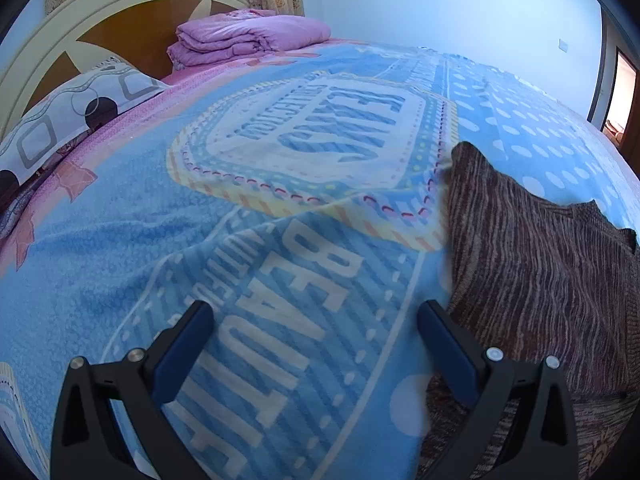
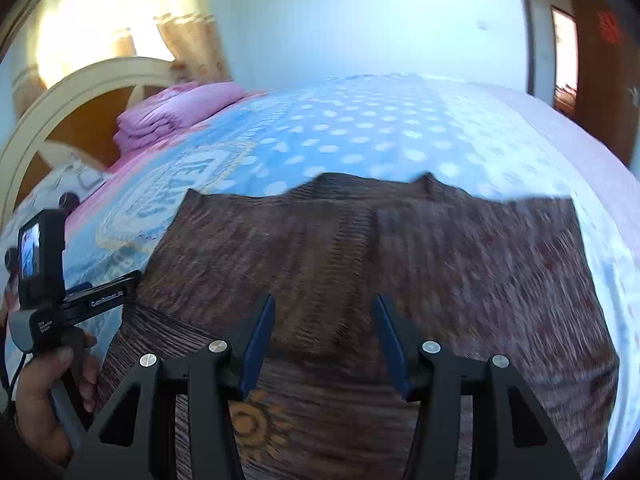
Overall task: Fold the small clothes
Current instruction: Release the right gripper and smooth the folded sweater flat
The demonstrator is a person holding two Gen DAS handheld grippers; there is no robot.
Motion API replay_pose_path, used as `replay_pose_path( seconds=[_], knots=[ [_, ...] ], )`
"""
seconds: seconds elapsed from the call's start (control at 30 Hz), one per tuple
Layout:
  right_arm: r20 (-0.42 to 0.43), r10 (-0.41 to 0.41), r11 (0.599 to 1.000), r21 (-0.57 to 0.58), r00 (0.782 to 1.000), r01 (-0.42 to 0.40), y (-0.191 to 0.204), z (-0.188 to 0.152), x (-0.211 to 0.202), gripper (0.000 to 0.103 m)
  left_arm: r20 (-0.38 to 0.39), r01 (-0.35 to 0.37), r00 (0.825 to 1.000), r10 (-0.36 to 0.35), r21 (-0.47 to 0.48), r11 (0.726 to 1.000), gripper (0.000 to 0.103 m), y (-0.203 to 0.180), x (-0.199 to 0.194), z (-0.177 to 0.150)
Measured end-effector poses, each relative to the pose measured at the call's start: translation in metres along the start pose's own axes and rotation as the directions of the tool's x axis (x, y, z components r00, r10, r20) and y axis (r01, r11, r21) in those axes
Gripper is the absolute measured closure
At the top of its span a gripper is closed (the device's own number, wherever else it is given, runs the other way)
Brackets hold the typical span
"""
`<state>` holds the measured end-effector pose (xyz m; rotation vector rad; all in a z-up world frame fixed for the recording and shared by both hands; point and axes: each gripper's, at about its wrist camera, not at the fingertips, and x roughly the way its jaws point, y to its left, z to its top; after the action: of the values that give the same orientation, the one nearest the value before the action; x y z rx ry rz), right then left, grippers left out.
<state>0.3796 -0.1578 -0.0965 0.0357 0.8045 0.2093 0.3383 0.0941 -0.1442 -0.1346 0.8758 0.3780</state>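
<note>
Pre-grasp step: left tongs (image 1: 316, 312) and right tongs (image 2: 324, 308) both agape, empty, above brown striped garment (image 2: 360, 248) on bed blanket (image 1: 200, 220); next, pinch an edge.

One brown garment (image 2: 360, 256), one blue blanket (image 1: 200, 240), one folded pink quilt (image 1: 248, 36), one pillow (image 1: 68, 116).

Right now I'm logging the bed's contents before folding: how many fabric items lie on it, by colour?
Brown striped garment: 1
Pink folded quilt: 1
Blue printed blanket: 1
White patterned pillow: 1
Total: 4
</note>
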Motion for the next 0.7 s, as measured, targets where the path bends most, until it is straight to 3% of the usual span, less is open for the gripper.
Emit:
replay_pose_path(
  seconds=[0.1,0.17,0.23,0.47,0.7],
  knots=[
    [-0.069,0.041,0.997,-0.059,0.997,-0.046,0.013,0.0,0.018,0.051,0.001,0.008,1.0,-0.008,0.0,1.0,0.0,0.0,0.0,0.0],
    [-0.121,0.018,0.999,-0.043,0.992,-0.023,0.011,-0.005,0.028,0.051,0.002,0.016,1.0,-0.016,0.001,1.0,0.0,0.0,0.0,0.0],
    [-0.115,0.022,0.999,-0.04,0.993,-0.027,0.009,-0.007,0.027,0.051,0.005,0.036,0.999,-0.036,0.005,0.999,0.0,-0.001,-0.001,-0.001],
    [-0.113,-0.075,0.987,-0.153,0.991,0.058,0.025,-0.015,0.031,0.051,0.012,0.075,0.997,-0.075,0.008,0.997,0.0,-0.001,-0.003,0.0],
    [-0.098,-0.063,0.994,-0.096,0.993,0.053,0.014,-0.015,0.021,0.051,-0.005,0.153,0.988,-0.153,0.024,0.988,0.0,-0.001,-0.006,-0.001]
  ],
)
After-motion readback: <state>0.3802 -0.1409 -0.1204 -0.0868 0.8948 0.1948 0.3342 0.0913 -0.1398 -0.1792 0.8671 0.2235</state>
